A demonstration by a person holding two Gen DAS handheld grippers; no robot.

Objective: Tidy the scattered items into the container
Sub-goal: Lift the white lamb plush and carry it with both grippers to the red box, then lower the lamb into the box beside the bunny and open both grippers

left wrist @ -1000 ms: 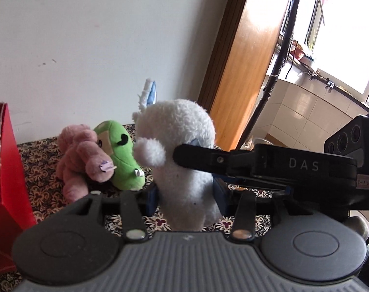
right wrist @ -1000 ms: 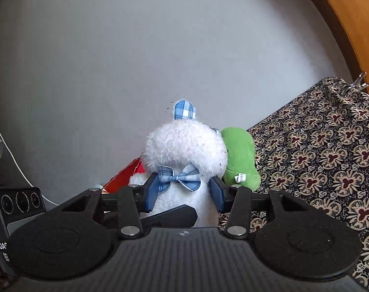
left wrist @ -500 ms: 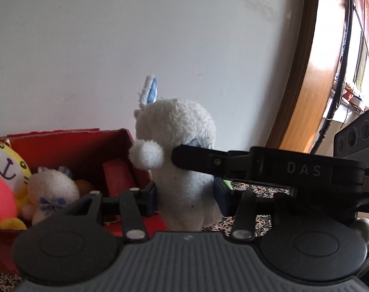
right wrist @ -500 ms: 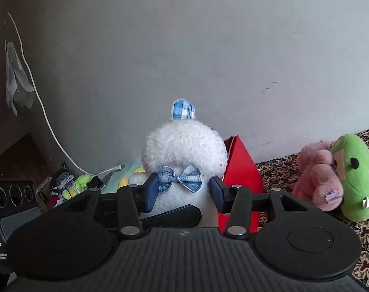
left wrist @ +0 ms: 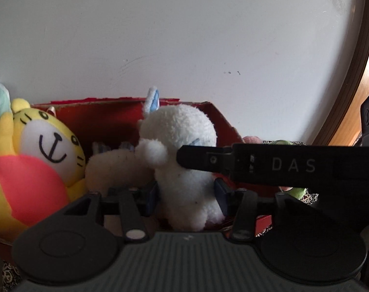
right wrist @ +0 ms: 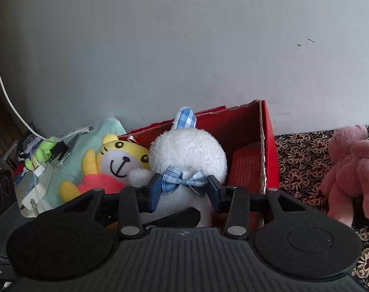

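Note:
A white plush rabbit (left wrist: 182, 150) with a blue checked ear and bow tie (right wrist: 184, 182) is held by both grippers over the open red box (left wrist: 111, 112). My left gripper (left wrist: 185, 193) is shut on its body from one side. My right gripper (right wrist: 183, 193) is shut on it at the bow, from the other side; its finger (left wrist: 208, 161) crosses the left wrist view. Inside the box (right wrist: 267, 146) sit a yellow tiger plush (left wrist: 38, 150), also seen in the right wrist view (right wrist: 116, 160), and a cream plush (left wrist: 116, 170).
A pink plush (right wrist: 350, 170) stands on the patterned cloth (right wrist: 298, 160) right of the box, with a green plush (left wrist: 296, 191) beside it, mostly hidden. A mint cushion (right wrist: 91, 141) with cables and chargers lies left of the box. A wall stands close behind.
Both grippers have carried the rabbit left from beside the pink and green plushes to over the red box, and lower; the box interior now fills the view.

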